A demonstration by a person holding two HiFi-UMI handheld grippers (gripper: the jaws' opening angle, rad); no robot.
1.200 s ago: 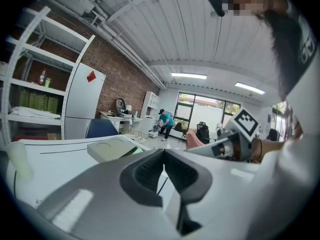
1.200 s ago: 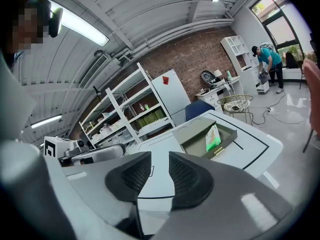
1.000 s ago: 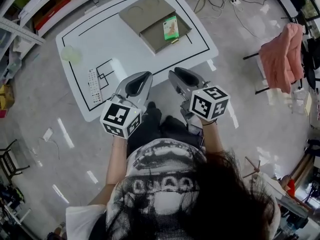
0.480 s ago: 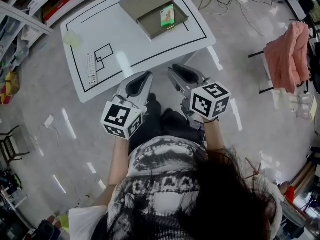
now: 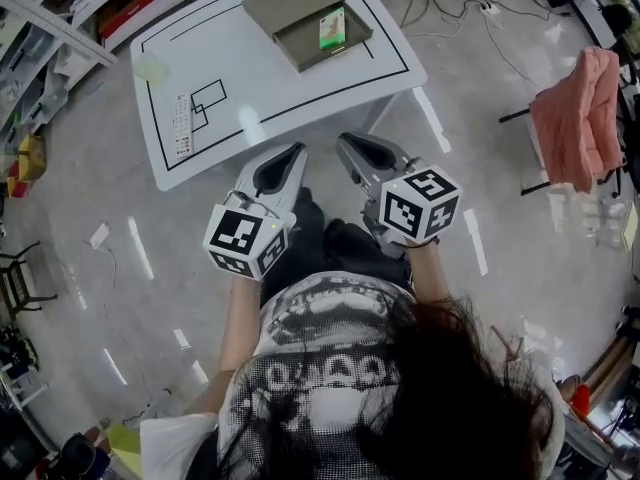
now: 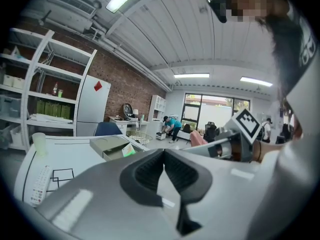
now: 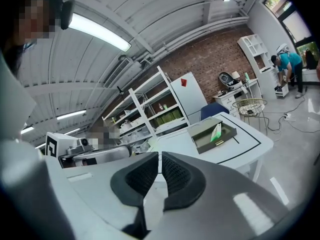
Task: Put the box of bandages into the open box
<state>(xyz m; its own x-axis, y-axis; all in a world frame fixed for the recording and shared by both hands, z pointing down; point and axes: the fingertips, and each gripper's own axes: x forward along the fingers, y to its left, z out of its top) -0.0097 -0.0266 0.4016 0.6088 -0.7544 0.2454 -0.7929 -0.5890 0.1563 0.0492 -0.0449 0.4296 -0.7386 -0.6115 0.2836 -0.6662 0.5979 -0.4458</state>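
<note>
Head view overhead; gripper views toward table (image 5: 262, 80)

Bandage box (image 5: 333, 28) in open box (image 5: 303, 48)

White tabletop (image 5: 270, 88) ruled with black lines; the open box (image 5: 300, 50) is drab grey-brown, the box of bandages (image 5: 333, 28) green and white. Left tool (image 5: 297, 149) and right tool (image 5: 344, 139) are silver-grey, their cubes white with black square markers; a cloth (image 5: 575, 103) is pink

A white worktop (image 5: 270, 88) marked with black lines stands on a grey floor (image 5: 90, 198). On it lie 3 things: an open box (image 5: 300, 40) at the far right, a pale cup (image 5: 150, 68) at the far left, a white remote (image 5: 182, 126) near the left edge
</note>
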